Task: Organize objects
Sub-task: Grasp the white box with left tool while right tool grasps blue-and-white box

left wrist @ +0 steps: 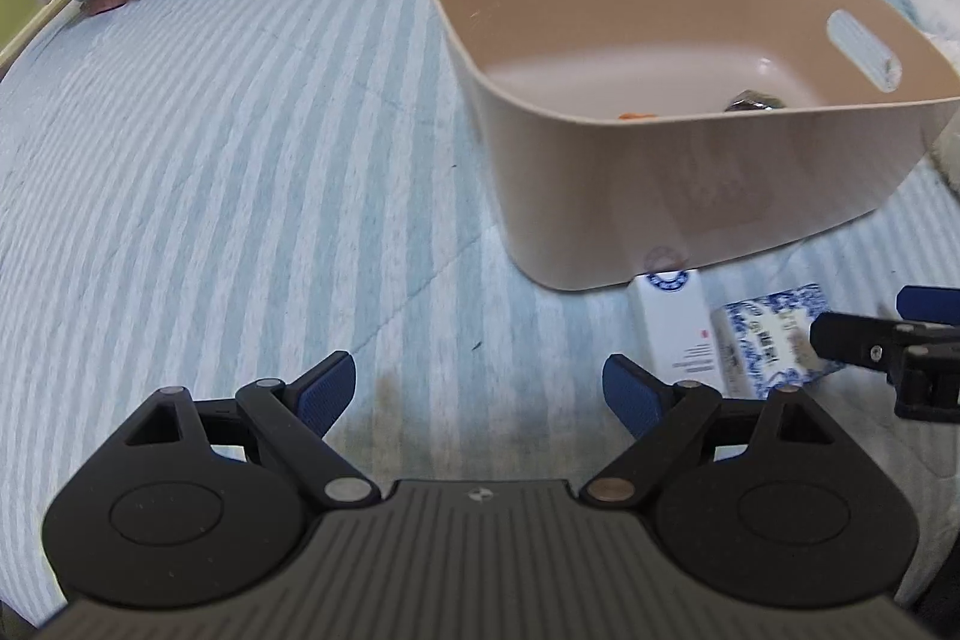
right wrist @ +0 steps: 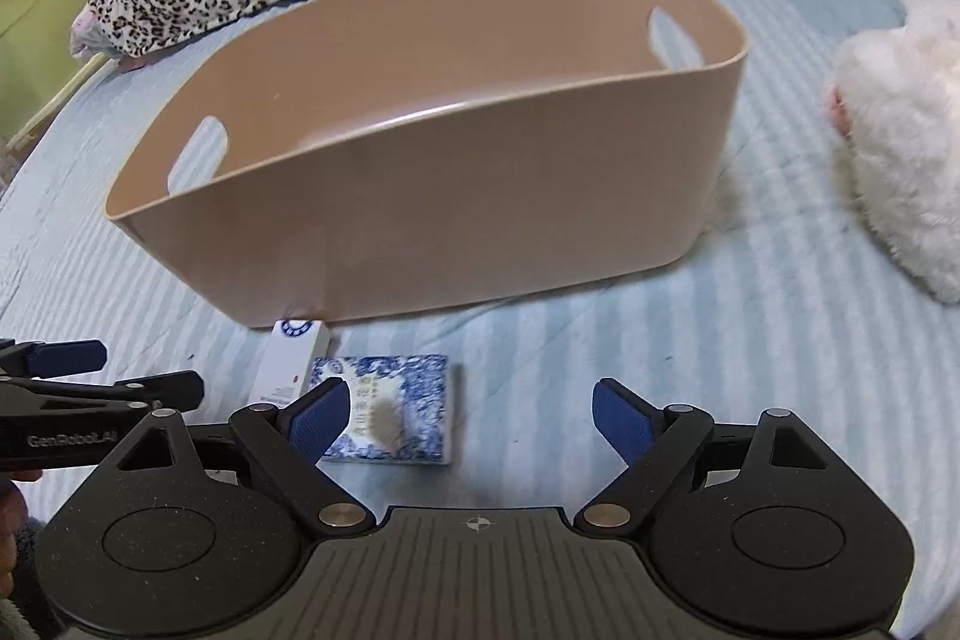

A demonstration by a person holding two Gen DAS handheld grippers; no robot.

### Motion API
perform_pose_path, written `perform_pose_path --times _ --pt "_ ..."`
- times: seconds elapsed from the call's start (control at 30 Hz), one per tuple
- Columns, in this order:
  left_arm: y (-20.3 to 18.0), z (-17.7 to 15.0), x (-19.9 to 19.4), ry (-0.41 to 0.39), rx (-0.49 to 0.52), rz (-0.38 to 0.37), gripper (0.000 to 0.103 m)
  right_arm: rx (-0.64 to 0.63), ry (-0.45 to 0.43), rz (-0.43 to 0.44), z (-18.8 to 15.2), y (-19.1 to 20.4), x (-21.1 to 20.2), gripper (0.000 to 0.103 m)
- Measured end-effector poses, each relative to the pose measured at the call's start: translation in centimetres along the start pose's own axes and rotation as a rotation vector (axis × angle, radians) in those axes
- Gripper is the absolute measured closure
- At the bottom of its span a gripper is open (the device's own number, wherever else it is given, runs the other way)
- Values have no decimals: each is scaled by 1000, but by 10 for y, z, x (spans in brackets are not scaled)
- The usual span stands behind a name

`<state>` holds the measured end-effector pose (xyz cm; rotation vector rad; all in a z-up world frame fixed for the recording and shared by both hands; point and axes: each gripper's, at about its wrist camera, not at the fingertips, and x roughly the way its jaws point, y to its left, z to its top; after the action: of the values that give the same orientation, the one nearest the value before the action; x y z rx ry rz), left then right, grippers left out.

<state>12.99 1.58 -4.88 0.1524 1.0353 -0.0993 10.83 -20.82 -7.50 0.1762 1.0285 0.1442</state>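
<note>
Pick-up step judged in hand. Right claw (right wrist: pixel 471 421) is held wide, empty, low over the blue-patterned box (right wrist: pixel 396 409) on the bed (right wrist: pixel 600 370), beside a white box (right wrist: pixel 288 361) touching the beige bin (right wrist: pixel 420 196). Left claw (left wrist: pixel 480 391) gapes, empty. Next: shift left, straddle, close.

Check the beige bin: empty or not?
Not empty. The left wrist view shows the beige bin holding a dark item and something orange; what they are, cannot tell.
</note>
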Motion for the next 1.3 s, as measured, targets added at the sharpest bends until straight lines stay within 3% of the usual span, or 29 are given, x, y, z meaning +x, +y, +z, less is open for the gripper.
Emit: perform_pose_path --times 0.17,0.43,0.87,1.07,1.3 --pt "6 0 5 7 -28 -4 13 -14 38 32 -2 13 11 13" --pt "11 1 7 11 -62 -16 13 -68 63 -15 -6 25 28 9" --pt "-26 17 3 -7 -65 -92 13 -15 28 -87 -1 -22 15 9" --pt "-49 23 15 19 -63 -141 13 -6 10 -86 -3 -36 12 9" --pt "-51 22 42 89 -60 -131 19 -15 5 -82 -2 -38 20 14"
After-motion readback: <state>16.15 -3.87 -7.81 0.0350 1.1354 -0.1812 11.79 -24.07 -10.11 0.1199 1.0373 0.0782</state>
